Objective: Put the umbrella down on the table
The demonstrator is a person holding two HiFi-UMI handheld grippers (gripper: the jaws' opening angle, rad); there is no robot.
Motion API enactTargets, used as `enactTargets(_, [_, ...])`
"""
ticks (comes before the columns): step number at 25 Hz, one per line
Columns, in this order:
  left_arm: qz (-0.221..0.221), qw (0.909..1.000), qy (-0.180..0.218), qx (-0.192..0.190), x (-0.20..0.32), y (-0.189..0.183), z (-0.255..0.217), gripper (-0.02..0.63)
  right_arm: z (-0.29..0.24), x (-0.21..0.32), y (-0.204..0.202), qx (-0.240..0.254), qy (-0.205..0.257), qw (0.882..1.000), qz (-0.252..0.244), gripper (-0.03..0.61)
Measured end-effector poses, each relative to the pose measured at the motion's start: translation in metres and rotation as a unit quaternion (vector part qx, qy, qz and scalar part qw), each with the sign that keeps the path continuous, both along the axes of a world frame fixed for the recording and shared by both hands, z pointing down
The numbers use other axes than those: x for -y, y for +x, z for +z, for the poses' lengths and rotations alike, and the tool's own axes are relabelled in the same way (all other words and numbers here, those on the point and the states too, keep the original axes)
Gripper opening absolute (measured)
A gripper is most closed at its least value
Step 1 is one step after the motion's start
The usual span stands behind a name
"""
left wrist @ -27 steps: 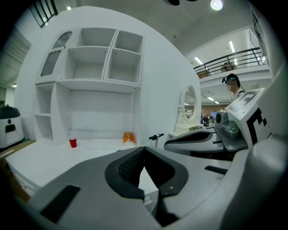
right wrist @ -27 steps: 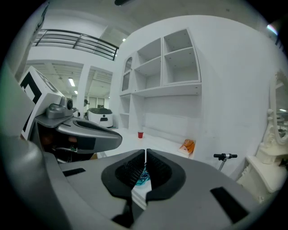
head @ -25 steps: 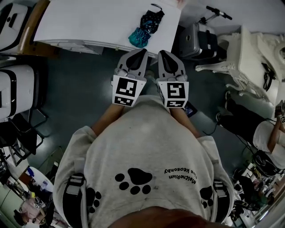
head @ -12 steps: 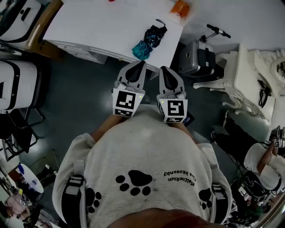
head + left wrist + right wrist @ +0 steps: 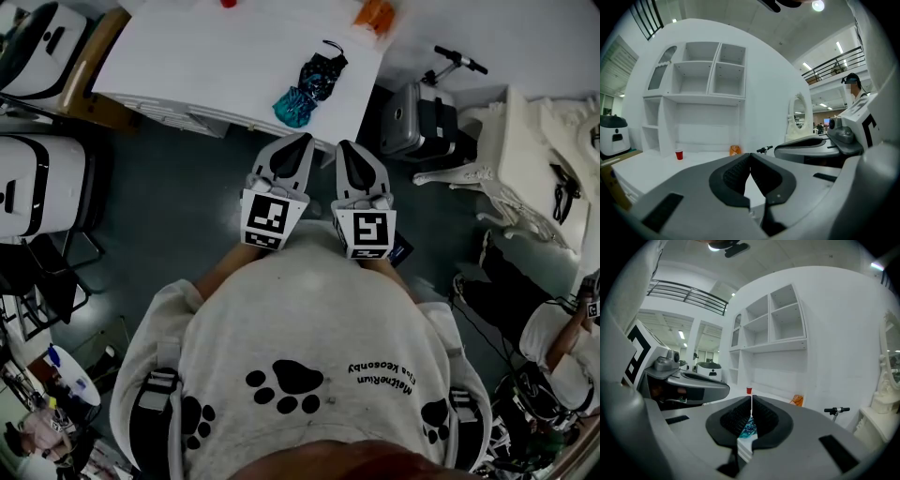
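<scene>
A folded umbrella (image 5: 307, 81), black with a teal end, lies on the white table (image 5: 216, 56) near its front right corner. Both grippers hang side by side in front of the person's chest, short of the table edge and apart from the umbrella. My left gripper (image 5: 301, 139) is shut with nothing in it; in the left gripper view its pads (image 5: 750, 155) meet at the tip. My right gripper (image 5: 343, 146) is shut and empty too (image 5: 751, 397), and the teal umbrella (image 5: 750, 429) shows through the gap behind its tips.
A red cup (image 5: 678, 154) and an orange object (image 5: 375, 14) stand at the table's far side before a white shelf unit (image 5: 698, 89). To the right are a grey suitcase (image 5: 412, 112), a scooter (image 5: 457, 58) and white ornate furniture (image 5: 525, 131). A white chair (image 5: 33, 187) stands left.
Both grippers stay shut and side by side, lifted slightly. The head view has shifted, so more of the table shows. The umbrella lies where it was.
</scene>
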State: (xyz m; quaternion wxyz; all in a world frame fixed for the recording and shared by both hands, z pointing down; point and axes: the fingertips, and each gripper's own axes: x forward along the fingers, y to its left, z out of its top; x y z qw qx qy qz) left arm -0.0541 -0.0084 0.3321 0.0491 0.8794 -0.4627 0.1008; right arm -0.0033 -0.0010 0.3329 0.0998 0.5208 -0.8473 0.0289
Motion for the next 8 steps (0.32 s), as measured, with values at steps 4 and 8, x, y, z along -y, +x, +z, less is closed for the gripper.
enactTargets(4, [0.001,1.0,0.0,0.003,-0.0008,0.0026,0.0017,0.018,-0.0007,0.0007,0.004,0.0,0.002,1.0,0.001,0.035])
enactTargets(8, [0.003,1.0,0.0,0.007,-0.0011,0.0045,0.0044,0.018,0.0024,0.0017,0.0036,-0.003,0.001,1.0,-0.003,0.035])
